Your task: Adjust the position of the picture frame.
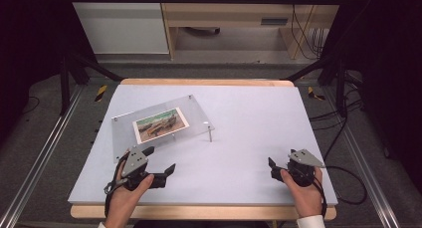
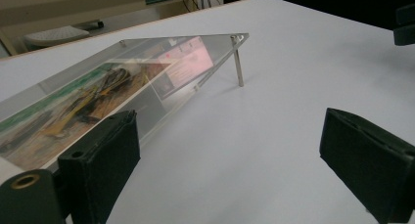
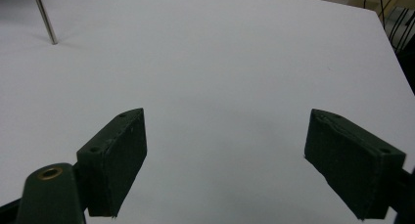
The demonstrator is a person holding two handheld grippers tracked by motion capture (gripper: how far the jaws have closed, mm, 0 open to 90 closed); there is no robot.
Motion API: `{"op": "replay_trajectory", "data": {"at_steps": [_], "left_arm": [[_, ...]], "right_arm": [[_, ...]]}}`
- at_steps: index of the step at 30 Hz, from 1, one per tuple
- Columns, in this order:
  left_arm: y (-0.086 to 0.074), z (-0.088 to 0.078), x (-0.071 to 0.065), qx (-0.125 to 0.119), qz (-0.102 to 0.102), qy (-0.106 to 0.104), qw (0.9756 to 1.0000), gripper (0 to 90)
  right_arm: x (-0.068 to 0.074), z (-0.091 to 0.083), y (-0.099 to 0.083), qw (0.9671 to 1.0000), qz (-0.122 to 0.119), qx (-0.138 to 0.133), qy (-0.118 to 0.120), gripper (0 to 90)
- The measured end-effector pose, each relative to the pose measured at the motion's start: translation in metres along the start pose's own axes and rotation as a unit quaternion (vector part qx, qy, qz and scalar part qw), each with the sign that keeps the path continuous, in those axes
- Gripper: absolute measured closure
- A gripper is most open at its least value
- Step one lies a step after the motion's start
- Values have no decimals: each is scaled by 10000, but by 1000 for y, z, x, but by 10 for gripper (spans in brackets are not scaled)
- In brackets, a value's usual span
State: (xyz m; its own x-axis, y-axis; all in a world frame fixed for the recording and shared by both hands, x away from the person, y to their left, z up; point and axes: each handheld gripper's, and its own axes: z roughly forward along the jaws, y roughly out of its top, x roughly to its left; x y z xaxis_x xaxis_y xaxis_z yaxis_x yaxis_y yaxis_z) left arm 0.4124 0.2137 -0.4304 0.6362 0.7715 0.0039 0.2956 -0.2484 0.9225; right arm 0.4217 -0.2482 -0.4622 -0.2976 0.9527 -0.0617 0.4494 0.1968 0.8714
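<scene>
A clear acrylic photo frame (image 1: 161,122) stands tilted on thin metal legs (image 1: 210,134) at the left centre of the white table (image 1: 249,118), with a colourful photo (image 1: 160,124) pressed inside it. My left gripper (image 1: 160,159) rests just in front of the frame's near edge, open, with nothing between its pads. In the left gripper view the frame (image 2: 122,77) lies ahead to the left, its near corner behind my left pad (image 2: 105,160). My right gripper (image 1: 281,158) sits at the front right, open over bare table (image 3: 227,87).
The table's wooden front edge (image 1: 199,212) runs just behind both hands. Dark metal rails (image 1: 45,153) flank the table, and cables (image 1: 343,178) trail on the floor at the right. One frame leg (image 3: 44,16) shows in the right gripper view at the top left.
</scene>
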Motion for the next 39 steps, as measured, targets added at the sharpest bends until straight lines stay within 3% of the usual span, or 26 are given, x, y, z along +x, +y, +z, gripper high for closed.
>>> {"op": "replay_trajectory", "data": {"at_steps": [6,9,10,11,12,13,15,19,20,21,24,25,26,27,28,29,32,35,37,39], "left_arm": [[0,-6,6,-63,-28,148,9999,72],[3,-19,6,-244,49,340,9991,75],[4,-28,8,-289,169,594,9977,74],[4,-28,8,-289,169,594,9977,74],[4,-34,10,-309,200,796,9961,74],[3,-44,17,-354,87,1057,9937,73],[2,-49,21,-364,22,1173,9924,72],[-7,-65,41,-75,-220,1516,9882,72],[-12,-71,49,-47,-400,1599,9863,73],[-12,-71,49,-47,-400,1599,9863,73],[-21,-79,62,89,-526,1784,9825,72],[-22,-81,66,177,-405,1770,9832,70],[-24,-84,70,293,-185,1871,9817,62],[-24,-84,70,293,-185,1871,9817,53],[-26,-86,75,371,46,2037,9783,53],[-31,-88,79,451,171,2105,9764,52],[-44,-96,86,432,-164,1931,9801,57],[-46,-95,78,416,-154,1875,9813,97],[-50,-82,71,592,-142,1728,9831,138],[-51,-77,70,677,-165,1689,9832,177]], "right_arm": [[-6,2,-3,10000,3,-35,-73,167],[-8,0,-3,9999,33,-78,-87,166],[-8,0,-3,9999,52,-80,-82,166],[-8,0,-3,9999,52,-80,-82,166],[-9,0,-4,9999,64,-57,-74,165],[-9,1,-4,9999,91,-19,-54,164],[-9,2,-4,10000,88,-8,-36,164],[-8,1,-4,10000,55,-12,-49,168],[-8,1,-5,9999,96,-11,-56,170],[-8,1,-5,9999,96,-11,-56,170],[-7,-2,-6,9998,187,-50,-36,186],[-7,-3,-7,9997,219,-80,-40,195],[-7,-5,-7,9996,281,-90,3,203],[-7,-5,-7,9996,281,-90,3,203],[-6,-7,-8,9994,343,-84,42,203],[-5,-9,-10,9993,364,-104,63,206],[0,-18,-13,9993,341,-108,108,209],[6,-25,-15,9994,316,-139,102,210],[11,-25,-15,9994,298,-122,97,213],[11,-24,-15,9994,302,-117,93,214]]}}
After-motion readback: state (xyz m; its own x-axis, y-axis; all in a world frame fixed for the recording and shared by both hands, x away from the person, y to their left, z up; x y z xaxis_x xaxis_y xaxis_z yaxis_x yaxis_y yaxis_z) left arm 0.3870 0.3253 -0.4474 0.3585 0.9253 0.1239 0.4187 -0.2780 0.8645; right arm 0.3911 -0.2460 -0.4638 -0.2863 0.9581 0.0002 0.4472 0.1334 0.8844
